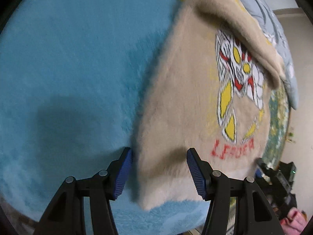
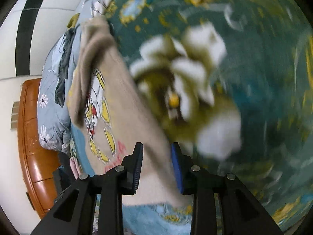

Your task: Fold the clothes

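A beige fuzzy sweater [image 1: 185,107] with a white, yellow and red figure and red lettering lies on a blue plush blanket [image 1: 78,68]. One sleeve is folded across its top. My left gripper [image 1: 159,172] is open, its jaws straddling the sweater's near left corner. In the right wrist view the same sweater [image 2: 121,117] runs down between the jaws of my right gripper [image 2: 156,166], which is open around the sweater's right edge. The view is motion-blurred.
A green floral blanket [image 2: 254,58] fills the right of the right wrist view. A grey flowered quilt [image 2: 50,98] and a brown headboard [image 2: 33,137] are at the left. Dark equipment [image 1: 277,176] and a pink item [image 1: 293,219] are off the bed.
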Demonstrator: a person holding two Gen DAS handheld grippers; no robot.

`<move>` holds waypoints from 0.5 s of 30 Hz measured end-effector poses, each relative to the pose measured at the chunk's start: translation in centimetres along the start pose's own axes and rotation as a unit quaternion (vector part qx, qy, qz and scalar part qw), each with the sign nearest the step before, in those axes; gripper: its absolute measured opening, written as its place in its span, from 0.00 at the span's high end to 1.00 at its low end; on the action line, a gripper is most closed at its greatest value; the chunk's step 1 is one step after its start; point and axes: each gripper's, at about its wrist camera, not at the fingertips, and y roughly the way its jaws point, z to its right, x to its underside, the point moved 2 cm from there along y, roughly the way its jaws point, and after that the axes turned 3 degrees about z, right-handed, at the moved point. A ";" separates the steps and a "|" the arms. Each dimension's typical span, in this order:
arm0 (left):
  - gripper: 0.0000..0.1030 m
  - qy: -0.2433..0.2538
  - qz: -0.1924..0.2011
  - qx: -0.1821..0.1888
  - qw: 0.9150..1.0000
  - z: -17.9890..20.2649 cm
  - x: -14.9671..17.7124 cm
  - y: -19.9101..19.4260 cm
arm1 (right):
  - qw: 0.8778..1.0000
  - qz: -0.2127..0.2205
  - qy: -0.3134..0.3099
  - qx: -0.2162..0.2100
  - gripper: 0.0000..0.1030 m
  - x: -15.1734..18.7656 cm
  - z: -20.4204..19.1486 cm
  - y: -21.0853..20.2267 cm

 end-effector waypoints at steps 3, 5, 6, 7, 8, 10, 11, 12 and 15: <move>0.41 0.018 -0.011 0.024 0.999 -0.1 1.5 0.5 | 1.000 -0.003 0.005 -0.002 0.70 2.0 0.0 0.6; 0.43 0.019 -0.016 0.036 0.999 -0.4 2.3 0.7 | 1.000 0.003 0.013 -0.004 0.71 3.0 -0.1 0.8; 0.43 0.018 -0.018 0.042 0.999 -0.5 2.6 0.7 | 1.000 0.006 0.017 -0.003 0.75 3.5 -0.1 0.8; 0.49 0.016 -0.019 0.045 0.999 -0.7 2.9 0.6 | 1.000 0.010 0.021 -0.003 0.82 3.9 -0.2 0.8; 0.66 0.015 -0.020 0.043 0.999 -0.8 3.1 0.6 | 1.000 0.015 0.023 0.000 0.90 4.1 -0.4 0.6; 0.84 0.012 -0.020 0.042 0.999 -1.0 3.4 0.4 | 0.999 0.023 0.026 -0.003 0.90 4.2 -0.7 -0.3; 0.89 0.004 -0.018 0.051 0.999 -1.2 3.5 -0.1 | 0.999 0.028 0.027 -0.008 0.90 4.3 -0.9 -0.9; 0.89 -0.004 -0.016 0.060 0.998 -1.4 3.5 -0.5 | 0.999 0.031 0.027 -0.013 0.91 4.3 -1.2 -1.4; 0.90 -0.024 -0.004 0.103 0.994 -1.6 3.5 -2.6 | 0.998 0.040 0.031 -0.044 0.91 4.3 -2.5 -3.0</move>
